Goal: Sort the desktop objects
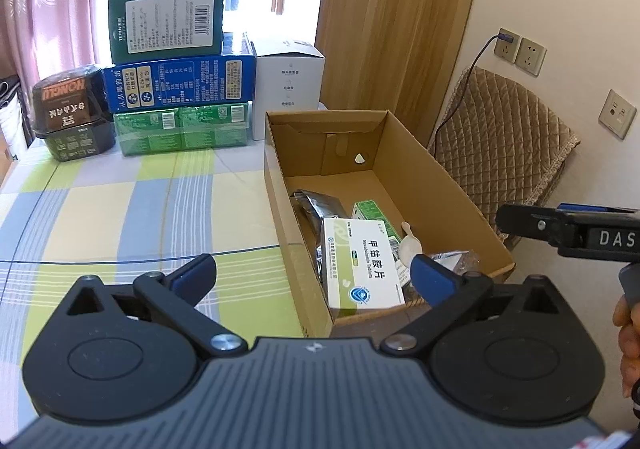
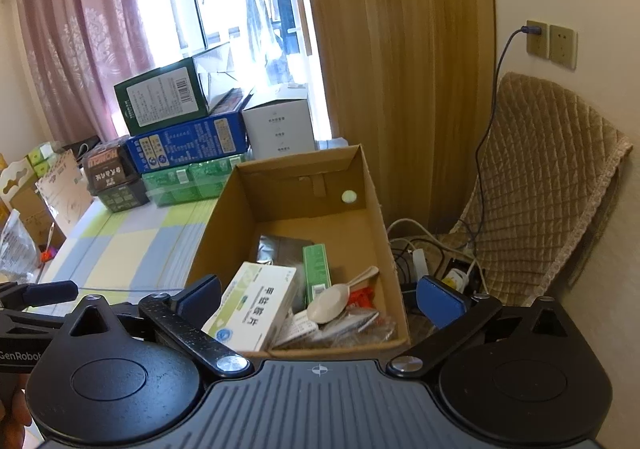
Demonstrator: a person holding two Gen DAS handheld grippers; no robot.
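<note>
Carton (image 1: 404, 169), frame centre: holds pill box (image 1: 360, 265), spoon (image 2: 332, 303), foil pack (image 1: 316, 205). Left gripper (image 1: 312, 269), right gripper (image 2: 320, 297): both spread wide, empty. Advice: clear the carton's rim before the next reach.

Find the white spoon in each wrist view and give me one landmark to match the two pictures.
Left wrist: the white spoon lies in the cardboard box, right of the white medicine box.
Right wrist: spoon at the box's near end, right of the medicine box.
Shared landmark: the blue carton behind.
</note>
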